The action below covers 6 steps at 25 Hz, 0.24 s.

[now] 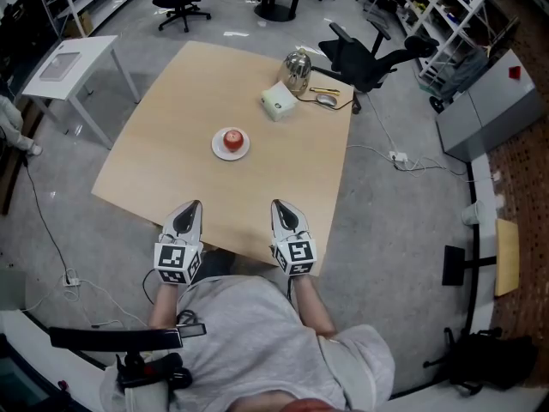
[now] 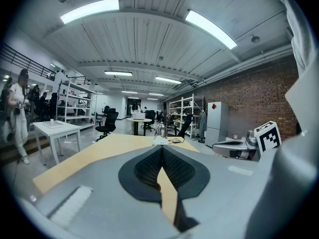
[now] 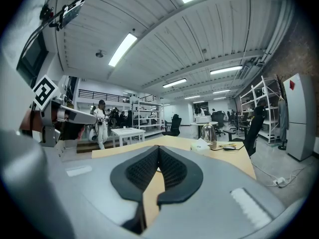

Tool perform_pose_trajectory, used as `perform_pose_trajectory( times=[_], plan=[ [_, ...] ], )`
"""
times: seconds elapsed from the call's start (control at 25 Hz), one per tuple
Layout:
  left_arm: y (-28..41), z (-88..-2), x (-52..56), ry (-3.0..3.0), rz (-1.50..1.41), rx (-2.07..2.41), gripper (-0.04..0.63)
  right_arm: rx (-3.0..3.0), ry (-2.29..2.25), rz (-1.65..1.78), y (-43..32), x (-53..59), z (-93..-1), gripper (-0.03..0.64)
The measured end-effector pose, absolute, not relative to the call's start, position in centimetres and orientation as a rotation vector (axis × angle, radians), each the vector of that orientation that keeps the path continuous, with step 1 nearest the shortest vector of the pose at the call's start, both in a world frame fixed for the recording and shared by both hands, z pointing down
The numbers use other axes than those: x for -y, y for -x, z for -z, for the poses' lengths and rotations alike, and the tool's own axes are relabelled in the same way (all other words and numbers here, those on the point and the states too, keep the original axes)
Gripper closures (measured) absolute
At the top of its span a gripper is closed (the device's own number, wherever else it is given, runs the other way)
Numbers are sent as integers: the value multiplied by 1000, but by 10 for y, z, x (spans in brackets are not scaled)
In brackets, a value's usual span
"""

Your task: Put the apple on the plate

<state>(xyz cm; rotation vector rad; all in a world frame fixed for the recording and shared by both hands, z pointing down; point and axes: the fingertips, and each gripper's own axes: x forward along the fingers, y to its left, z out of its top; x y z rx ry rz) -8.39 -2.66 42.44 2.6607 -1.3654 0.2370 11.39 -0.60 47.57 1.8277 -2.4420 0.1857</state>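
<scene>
Wooden table (image 1: 292, 178) bore the apple (image 1: 232, 137), already on the plate (image 1: 215, 148), farther out, midway between the closed, empty left gripper (image 1: 192, 209) and right gripper (image 1: 281, 209).

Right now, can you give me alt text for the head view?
A red apple sits on a white plate mid-table. The left tongs and right tongs are shut and empty at the near edge of the table.

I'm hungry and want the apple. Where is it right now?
In the head view, the apple sits on the small white plate near the middle of the table, closer to the person than the pale green box.
</scene>
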Motion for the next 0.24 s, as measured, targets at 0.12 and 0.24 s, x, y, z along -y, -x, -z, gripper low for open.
perform_pose_trajectory(
  times=[0.12, 0.24],
  plan=[
    [84, -425, 26, -2661, -237, 1365, 575, 2441, -1828, -184, -114, 5, -477, 611],
    [84, -425, 25, -2662, -236, 1365, 575, 2442, -1828, -184, -114, 5, -476, 611]
  ],
)
